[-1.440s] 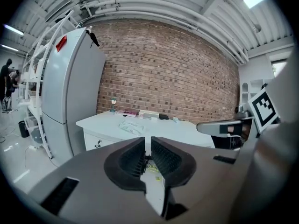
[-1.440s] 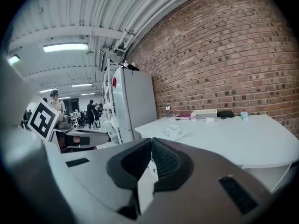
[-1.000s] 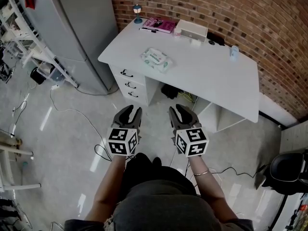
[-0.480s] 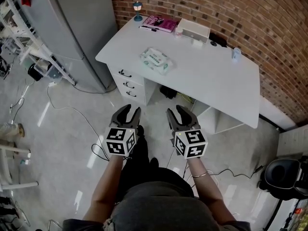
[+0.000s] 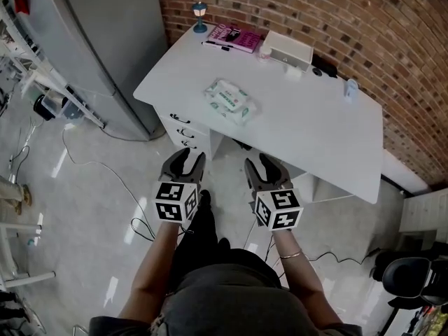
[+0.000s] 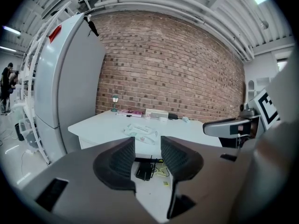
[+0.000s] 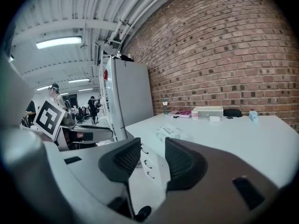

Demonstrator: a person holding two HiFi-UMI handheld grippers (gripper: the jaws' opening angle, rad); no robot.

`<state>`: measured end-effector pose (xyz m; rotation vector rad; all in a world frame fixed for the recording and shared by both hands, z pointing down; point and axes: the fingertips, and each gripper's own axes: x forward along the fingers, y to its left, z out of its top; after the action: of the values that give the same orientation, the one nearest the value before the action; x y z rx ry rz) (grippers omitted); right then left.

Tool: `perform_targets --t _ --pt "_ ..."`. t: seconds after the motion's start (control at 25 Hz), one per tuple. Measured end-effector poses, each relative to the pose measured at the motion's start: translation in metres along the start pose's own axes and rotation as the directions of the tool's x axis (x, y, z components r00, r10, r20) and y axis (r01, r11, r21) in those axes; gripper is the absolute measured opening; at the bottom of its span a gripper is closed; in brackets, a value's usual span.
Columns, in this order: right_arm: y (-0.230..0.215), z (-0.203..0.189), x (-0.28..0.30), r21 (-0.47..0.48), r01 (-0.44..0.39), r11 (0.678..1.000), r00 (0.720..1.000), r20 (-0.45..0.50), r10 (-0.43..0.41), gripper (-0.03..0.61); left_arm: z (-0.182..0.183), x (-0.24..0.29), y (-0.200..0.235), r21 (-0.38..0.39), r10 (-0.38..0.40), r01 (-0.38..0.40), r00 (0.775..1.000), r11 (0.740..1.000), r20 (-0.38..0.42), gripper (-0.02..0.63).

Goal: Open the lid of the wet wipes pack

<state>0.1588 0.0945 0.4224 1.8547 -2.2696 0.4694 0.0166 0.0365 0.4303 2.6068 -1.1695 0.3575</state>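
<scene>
At the far left stands a grey fridge [image 5: 91,47], and just right of it the white worktop [image 5: 315,124] with its drawers [image 5: 183,127] facing the person. The left gripper [image 5: 187,157] is held in the air over the floor, short of the worktop's near edge; its jaws have just been opening and now stand released with nothing between them. The wet wipes pack [image 5: 228,96] lies flat on the left part of the worktop, a little in from the near edge and well apart from both grippers. Its lid is too small here to read for certain, though it looks shut and untouched. The right gripper [image 5: 264,161] hangs beside the left at the same height, and its jaws too have just been spreading and grasp nothing. Compared with a second ago the worktop sits nearer to both grippers, so the person seems to be walking up to it. This looks like the approach, with the jaws readied for the pack; the lid work itself has not begun. A pink book [image 5: 234,36] and a white box [image 5: 287,46] sit along the far edge.
</scene>
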Motion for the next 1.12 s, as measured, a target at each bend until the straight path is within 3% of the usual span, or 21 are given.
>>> perform_targets --t 0.6,1.12 --pt "-0.03 0.047 0.124 -0.026 0.068 0.997 0.997 -0.038 -0.069 0.155 0.044 0.11 0.083 0.017 -0.066 0.066 0.997 0.998 -0.037 0.176" --pt "-0.044 0.064 0.183 -0.045 0.131 0.99 0.988 -0.08 -0.134 0.167 0.057 0.167 0.121 0.04 -0.15 0.154 0.985 0.987 -0.089 0.178"
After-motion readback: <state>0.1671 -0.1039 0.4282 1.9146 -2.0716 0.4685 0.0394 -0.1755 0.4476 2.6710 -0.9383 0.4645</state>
